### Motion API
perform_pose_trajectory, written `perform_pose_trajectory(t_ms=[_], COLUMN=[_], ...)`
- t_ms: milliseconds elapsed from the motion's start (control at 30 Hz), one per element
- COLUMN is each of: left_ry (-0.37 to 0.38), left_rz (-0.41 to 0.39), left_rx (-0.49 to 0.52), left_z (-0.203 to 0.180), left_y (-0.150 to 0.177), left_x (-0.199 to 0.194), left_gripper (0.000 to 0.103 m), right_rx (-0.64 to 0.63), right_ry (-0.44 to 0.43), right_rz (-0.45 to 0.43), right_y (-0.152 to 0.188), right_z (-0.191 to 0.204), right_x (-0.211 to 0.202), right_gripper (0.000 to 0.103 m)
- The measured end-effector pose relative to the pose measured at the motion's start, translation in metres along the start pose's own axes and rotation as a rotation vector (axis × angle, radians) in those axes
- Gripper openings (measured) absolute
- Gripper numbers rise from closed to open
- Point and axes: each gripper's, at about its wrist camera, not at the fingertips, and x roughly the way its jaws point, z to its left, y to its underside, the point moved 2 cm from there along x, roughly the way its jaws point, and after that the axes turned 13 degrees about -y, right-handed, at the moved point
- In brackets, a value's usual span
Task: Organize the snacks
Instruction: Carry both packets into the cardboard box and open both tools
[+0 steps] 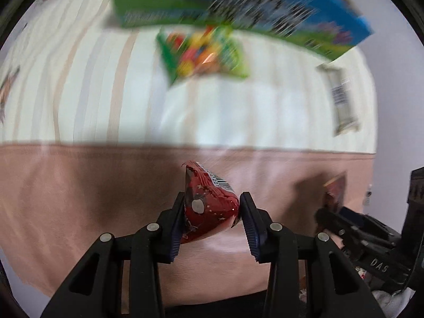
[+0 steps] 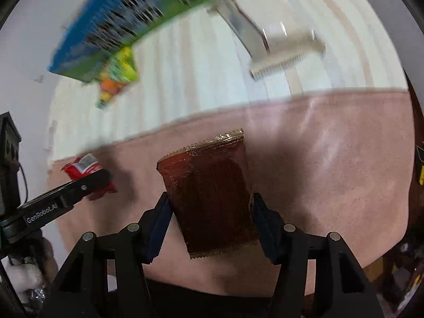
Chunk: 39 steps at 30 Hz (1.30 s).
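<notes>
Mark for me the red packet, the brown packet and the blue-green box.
red packet (image 1: pixel 212 204): left wrist view, on its red body between the fingers.
brown packet (image 2: pixel 209 193): right wrist view, middle of its brown face.
blue-green box (image 1: pixel 238 2): left wrist view, on its printed side.

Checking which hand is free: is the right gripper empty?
No, the right gripper is shut on a brown snack packet held upright between its fingers above the pink cloth.

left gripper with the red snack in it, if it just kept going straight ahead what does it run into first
Probably the colourful candy bag on the striped cloth, with the blue and green box just beyond. The left gripper, shut on the red snack packet, has only bare cloth ahead before that. The blur makes depth uncertain.
</notes>
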Motion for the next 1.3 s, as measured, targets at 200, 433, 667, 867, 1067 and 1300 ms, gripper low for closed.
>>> perform_pose_trajectory(t_ms=[200,433,667,867,1067,1300], left_ry=[0.112,0.125,0.143,0.133,0.100,0.012], left_rz=[-0.127,-0.211,-0.061,0.029,0.055,0.015], left_rx=[0.030,0.070,0.066,0.051,0.012,0.035], left_z=[-0.025,-0.058,-0.073,-0.077,-0.067,-0.060], left_y=[-0.059,-0.180,-0.278,-0.315,-0.324,-0.313], left_x=[-0.078,-0.133,-0.103,-0.068,-0.046,-0.047], left_gripper=[0.037,0.038,0.038,0.038,0.083,0.097], right_rx=[-0.091,-0.203,-0.189,-0.155,-0.133,-0.157], right_ry=[-0.101,-0.036,0.061,0.107,0.134,0.173], right_rz=[-0.117,-0.233,-0.196,-0.116,-0.054,-0.036], right_y=[-0.060,-0.187,-0.297,-0.346,-0.352,-0.348], right_z=[0.049,0.095,0.105,0.101,0.087,0.087], right_x=[-0.070,-0.118,-0.101,-0.040,-0.022,-0.014], right_gripper=[0.062,0.062,0.062,0.063,0.095,0.096])
